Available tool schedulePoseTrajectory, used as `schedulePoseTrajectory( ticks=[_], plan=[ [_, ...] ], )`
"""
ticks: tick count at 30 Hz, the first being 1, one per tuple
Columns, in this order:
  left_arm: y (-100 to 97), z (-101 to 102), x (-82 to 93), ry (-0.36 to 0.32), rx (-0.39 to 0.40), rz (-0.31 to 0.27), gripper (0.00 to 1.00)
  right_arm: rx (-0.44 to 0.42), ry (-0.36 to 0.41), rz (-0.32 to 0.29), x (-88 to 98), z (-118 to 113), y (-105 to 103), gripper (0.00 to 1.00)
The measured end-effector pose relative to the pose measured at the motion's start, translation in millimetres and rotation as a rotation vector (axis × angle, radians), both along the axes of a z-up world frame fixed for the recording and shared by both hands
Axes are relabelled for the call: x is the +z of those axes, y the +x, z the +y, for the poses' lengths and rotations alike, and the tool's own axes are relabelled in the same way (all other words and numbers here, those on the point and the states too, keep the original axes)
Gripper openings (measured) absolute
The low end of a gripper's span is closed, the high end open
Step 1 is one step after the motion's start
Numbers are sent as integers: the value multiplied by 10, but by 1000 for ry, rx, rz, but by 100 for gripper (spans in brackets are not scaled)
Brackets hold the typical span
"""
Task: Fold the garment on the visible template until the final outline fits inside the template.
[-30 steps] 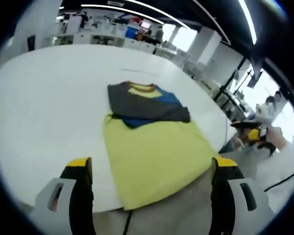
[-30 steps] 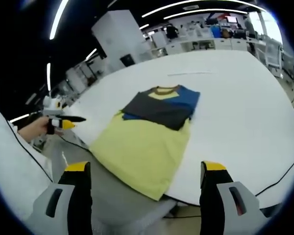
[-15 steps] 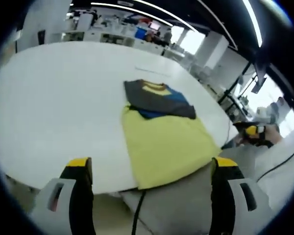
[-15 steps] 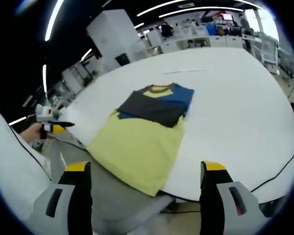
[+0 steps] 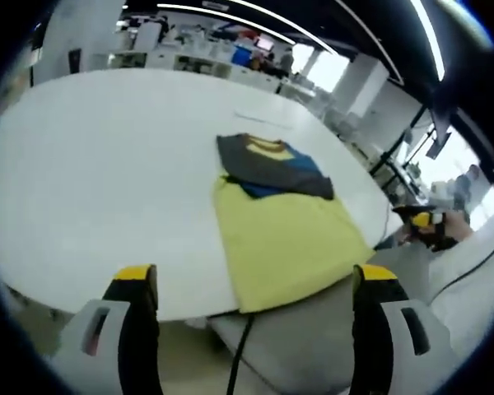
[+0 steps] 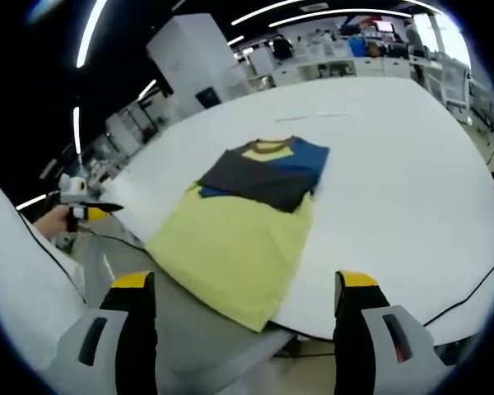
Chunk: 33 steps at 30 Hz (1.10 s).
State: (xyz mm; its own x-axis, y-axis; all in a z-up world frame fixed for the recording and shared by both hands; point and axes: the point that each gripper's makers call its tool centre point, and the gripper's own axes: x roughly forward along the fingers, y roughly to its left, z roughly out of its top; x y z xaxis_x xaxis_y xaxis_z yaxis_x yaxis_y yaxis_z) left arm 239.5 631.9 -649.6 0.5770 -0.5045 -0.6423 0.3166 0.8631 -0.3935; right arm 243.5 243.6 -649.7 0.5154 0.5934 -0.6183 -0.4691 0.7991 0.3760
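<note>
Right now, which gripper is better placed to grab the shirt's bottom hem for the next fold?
Probably the right gripper: the yellow hem corner overhanging the table sits between its open jaws. The left gripper is similarly near, so the margin is small.

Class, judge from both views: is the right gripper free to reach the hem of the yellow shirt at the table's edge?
Probably yes. The right gripper is open, and nothing stands between it and the shirt, whose hem lies at the table edge nearest it. The left gripper is off to the side.
</note>
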Motion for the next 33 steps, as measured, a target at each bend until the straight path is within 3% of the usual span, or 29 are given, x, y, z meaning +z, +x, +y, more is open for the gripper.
schedulePoseTrajectory(
  ticks=[13, 19, 24, 33],
  plan=[
    [-109, 18, -190, -24, -6, 79, 87, 11, 34, 28, -59, 33, -24, 72],
    [-148, 16, -308, -33, 1, 116, 83, 51, 51, 72, -160, 97, -124, 60],
    [-169, -5, -410, -37, 2, 155, 81, 25, 111, 109, -226, 122, -176, 60],
    [-255, -114, -582, -67, -28, 257, 74, 46, 91, 202, -455, 155, -256, 59]
  ],
)
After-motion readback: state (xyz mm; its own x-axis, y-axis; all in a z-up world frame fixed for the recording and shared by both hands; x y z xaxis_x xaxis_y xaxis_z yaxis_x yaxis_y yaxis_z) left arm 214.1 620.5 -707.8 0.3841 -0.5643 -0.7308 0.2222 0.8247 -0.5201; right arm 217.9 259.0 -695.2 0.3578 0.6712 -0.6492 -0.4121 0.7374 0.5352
